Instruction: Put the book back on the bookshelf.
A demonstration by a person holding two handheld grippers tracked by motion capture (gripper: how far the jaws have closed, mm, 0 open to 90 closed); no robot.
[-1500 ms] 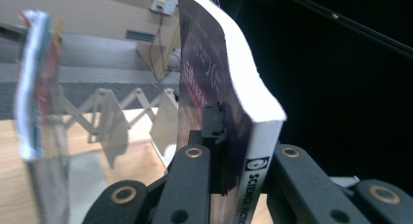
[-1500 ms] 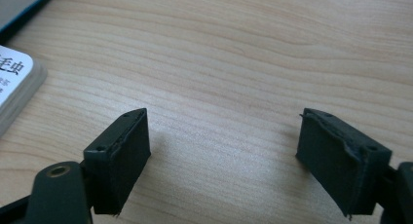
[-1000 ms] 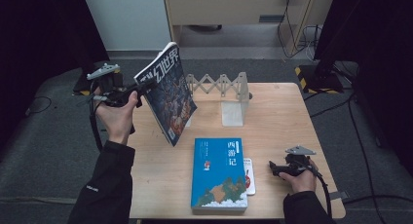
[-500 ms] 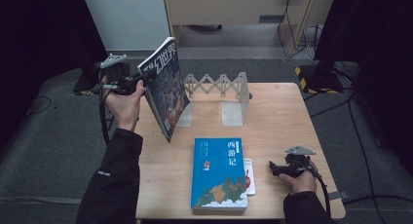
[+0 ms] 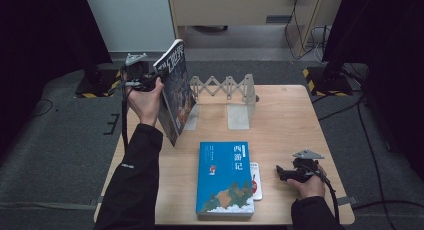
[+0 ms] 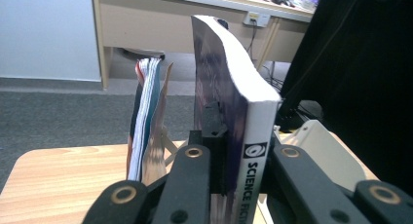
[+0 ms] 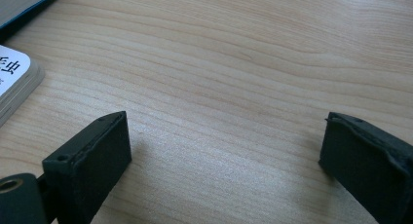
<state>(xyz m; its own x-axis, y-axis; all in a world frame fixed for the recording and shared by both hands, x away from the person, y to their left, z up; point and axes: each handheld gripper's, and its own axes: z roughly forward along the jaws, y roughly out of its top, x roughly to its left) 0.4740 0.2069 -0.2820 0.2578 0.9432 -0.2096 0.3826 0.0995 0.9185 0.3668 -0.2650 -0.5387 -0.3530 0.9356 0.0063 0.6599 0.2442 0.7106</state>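
Note:
My left gripper (image 5: 150,83) is shut on a thick science-fiction magazine (image 5: 176,92), holding it upright above the table's far left, just left of the expanding book rack (image 5: 225,86). In the left gripper view the jaws clamp its white spine (image 6: 255,151). A thinner sheaf of pages (image 6: 146,121) stands apart on the left; I cannot tell whether it belongs to the same magazine. A blue book (image 5: 225,177) lies flat near the front edge, with a small white book (image 5: 255,180) tucked beside it. My right gripper (image 5: 283,174) rests open on the table to their right, its jaws (image 7: 229,156) wide apart over bare wood.
The rack's pale end plates (image 5: 239,115) stand at the table's far middle; one plate (image 6: 321,146) shows just right of the held magazine. The white book's corner (image 7: 12,83) lies left of the right jaws. Dark curtains and cables surround the wooden table (image 5: 300,125).
The left gripper has carried the magazine rightward and away from the person, toward the rack, turning it more upright. The right gripper and the flat books have stayed put.

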